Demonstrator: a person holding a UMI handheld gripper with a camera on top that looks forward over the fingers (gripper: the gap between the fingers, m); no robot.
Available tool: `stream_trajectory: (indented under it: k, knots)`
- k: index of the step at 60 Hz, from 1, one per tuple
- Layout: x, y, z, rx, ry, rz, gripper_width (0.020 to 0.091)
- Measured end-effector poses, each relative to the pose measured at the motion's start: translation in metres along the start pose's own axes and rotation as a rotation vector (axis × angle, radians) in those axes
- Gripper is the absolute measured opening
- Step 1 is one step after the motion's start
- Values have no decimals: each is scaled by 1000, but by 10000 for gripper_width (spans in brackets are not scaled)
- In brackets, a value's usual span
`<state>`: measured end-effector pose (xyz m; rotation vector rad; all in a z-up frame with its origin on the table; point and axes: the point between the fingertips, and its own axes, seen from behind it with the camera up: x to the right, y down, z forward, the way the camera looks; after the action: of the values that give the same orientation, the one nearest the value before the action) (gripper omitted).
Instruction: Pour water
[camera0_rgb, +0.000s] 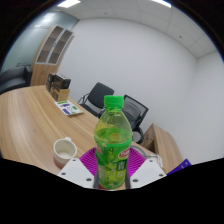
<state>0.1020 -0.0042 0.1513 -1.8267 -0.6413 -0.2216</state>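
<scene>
A long wooden table (30, 115) carries a white cup (64, 150) and some papers (70, 107).

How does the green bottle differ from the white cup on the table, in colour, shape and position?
The green bottle is tall, narrow and closed with a green cap; the white cup is low, wide and open at the top. The bottle stands upright between the fingers of the tool, which press on it, while the cup sits apart to one side, untouched, on the wooden table. Both stand upright.
</scene>
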Motion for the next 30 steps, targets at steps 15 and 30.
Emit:
stream_trajectory:
  k: [15, 30]
  knots:
    - [8, 44, 28, 50, -24, 374, 355]
    - [4, 80, 39, 77, 13, 469, 364]
